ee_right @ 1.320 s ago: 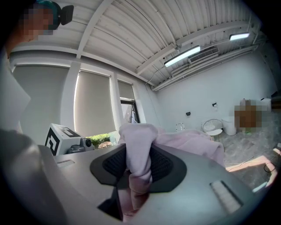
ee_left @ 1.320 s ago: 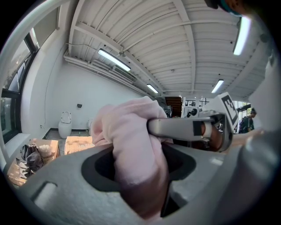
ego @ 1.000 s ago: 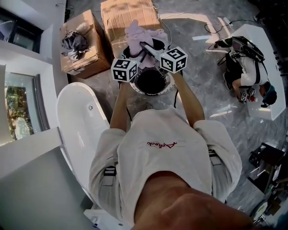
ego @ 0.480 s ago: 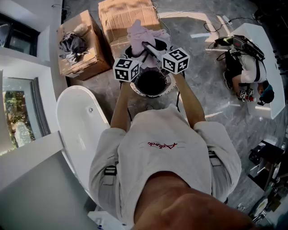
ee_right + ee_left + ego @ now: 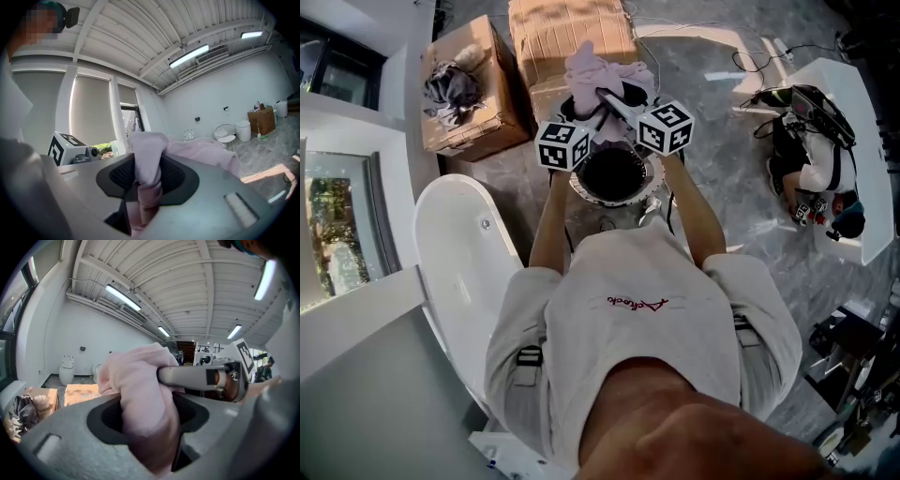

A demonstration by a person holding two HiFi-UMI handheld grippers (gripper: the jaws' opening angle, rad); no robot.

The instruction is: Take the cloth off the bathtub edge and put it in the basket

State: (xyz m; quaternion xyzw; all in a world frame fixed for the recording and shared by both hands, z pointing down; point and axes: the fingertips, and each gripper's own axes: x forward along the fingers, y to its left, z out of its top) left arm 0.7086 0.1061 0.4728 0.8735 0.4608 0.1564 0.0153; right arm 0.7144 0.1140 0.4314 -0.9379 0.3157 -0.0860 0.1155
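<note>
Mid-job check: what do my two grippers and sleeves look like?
The left tongs and right tongs are grey, with black textured pads. Each carries a white cube with black square markers: left cube, right cube. The person wears a white short-sleeved T-shirt with red script across it.

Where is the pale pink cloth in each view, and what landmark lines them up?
Head view: pale pink cloth top centre, beyond the round dark basket.
Left gripper view: centre, clamped in the left gripper.
Right gripper view: lower centre, clamped in the right gripper, trailing right.
Landmark: brown cardboard box of dark rags, upper left in head view, lower left in left gripper view; absent from right gripper view.
</note>
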